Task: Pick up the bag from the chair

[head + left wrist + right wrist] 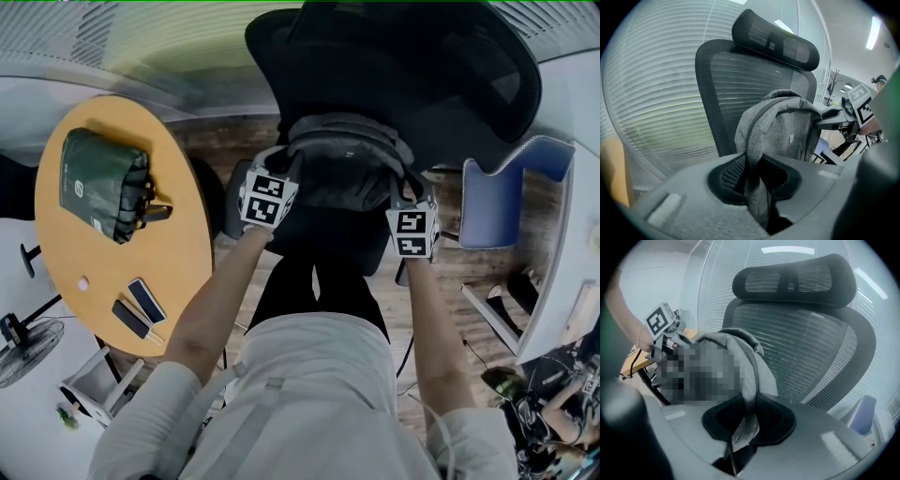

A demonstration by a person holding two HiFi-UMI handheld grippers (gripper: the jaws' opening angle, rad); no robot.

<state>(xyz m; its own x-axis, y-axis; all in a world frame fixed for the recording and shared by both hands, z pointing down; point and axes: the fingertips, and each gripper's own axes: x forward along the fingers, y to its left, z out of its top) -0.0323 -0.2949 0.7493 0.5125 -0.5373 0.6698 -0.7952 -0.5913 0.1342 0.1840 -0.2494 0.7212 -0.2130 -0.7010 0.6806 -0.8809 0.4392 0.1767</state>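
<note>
Low at frame centre, the left gripper [281, 176] and right gripper [406, 192] each pinch a grey strap [757, 187] with narrowed jaws, one per side, likely for an even lift. Beyond, upper centre, the bag [342, 164] rests on the black chair [422, 66].

You have a round table [94, 262] on your left and a blue seat [511, 202] on your right. The floor [473, 272] is wood.
</note>
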